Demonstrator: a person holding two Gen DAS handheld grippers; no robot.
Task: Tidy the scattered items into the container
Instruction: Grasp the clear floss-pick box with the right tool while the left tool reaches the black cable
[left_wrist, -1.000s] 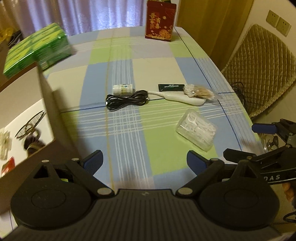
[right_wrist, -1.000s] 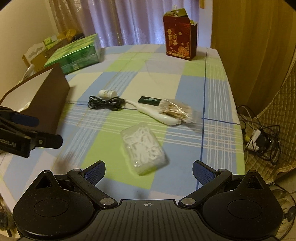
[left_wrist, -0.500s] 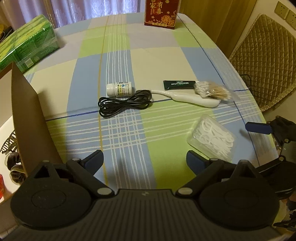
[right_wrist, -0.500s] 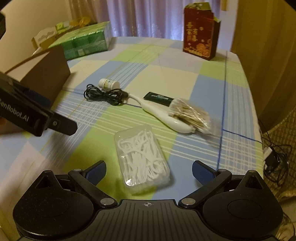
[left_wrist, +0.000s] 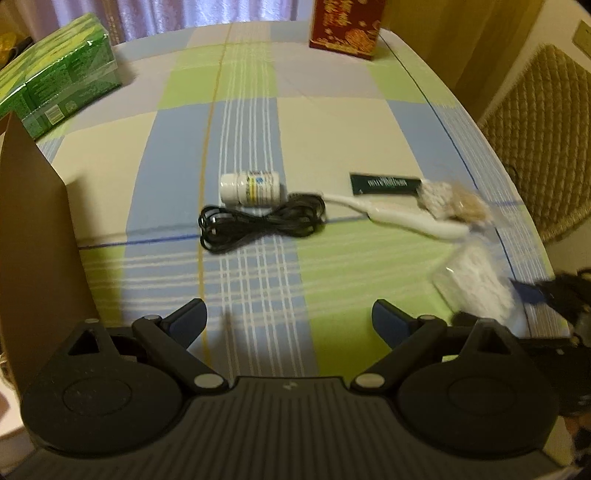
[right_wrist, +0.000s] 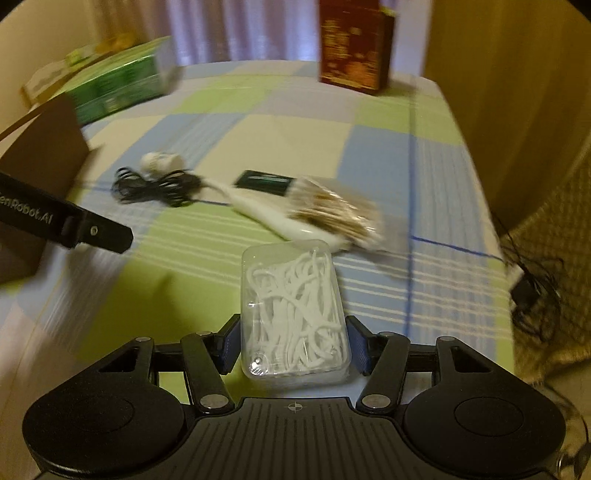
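1. Right gripper (right_wrist: 293, 341) clamped on floss box (right_wrist: 293, 306): box sits between the fingers, pads on its two long sides, near end.
2. Box looks light, stiff, slick clear plastic; a side grip low on the walls seems best, and a hard squeeze might pop the lid.
3. Left gripper (left_wrist: 289, 319) spread wide, holding nothing; cable (left_wrist: 262, 223) and bottle (left_wrist: 251, 188) well ahead of its fingers.
4. Cardboard box (left_wrist: 33, 236) just left of the left fingers.

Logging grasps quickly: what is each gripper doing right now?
Left gripper: open, holding nothing.
Right gripper: jaws closed on the clear box of floss picks.
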